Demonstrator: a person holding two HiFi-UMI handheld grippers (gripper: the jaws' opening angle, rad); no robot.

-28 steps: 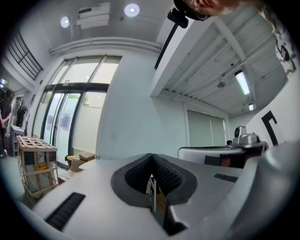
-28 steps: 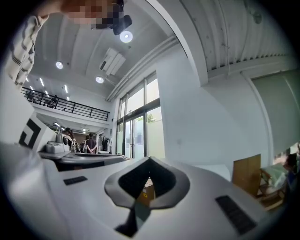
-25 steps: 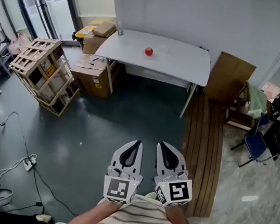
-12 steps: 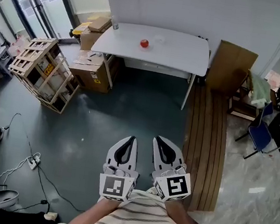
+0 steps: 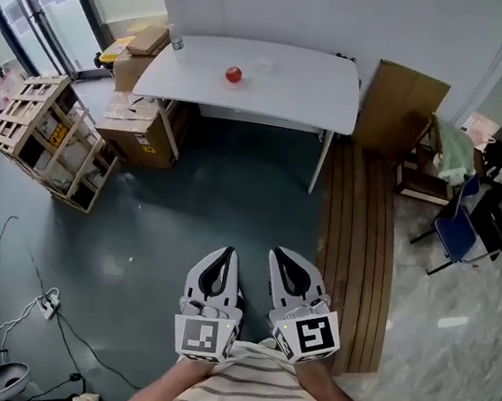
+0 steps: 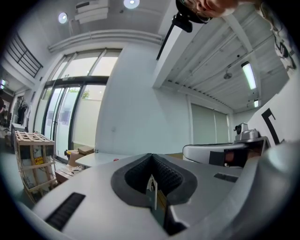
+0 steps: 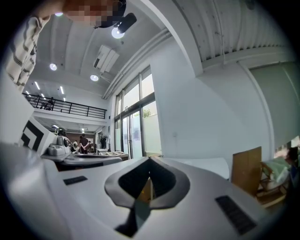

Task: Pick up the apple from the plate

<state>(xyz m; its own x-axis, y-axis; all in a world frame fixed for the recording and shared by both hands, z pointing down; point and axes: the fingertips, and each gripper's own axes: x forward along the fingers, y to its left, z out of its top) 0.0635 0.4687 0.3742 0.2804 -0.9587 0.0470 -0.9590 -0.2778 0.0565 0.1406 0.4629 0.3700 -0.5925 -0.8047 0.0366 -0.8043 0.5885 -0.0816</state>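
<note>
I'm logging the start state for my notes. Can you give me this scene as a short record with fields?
apple: red, on the white table across the room
plate: too small to make out
left gripper: jaws shut, empty, just ahead of the striped shirt
right gripper: jaws shut, empty, beside the left one
task stage: apple not yet reached, both grippers far from the table

On the far desk (image 5: 297, 89) the apple (image 5: 233, 74) is only a small red dot (any plate under it is too small to tell). The person's striped shirt (image 5: 258, 396) is cut off by the near edge.
</note>
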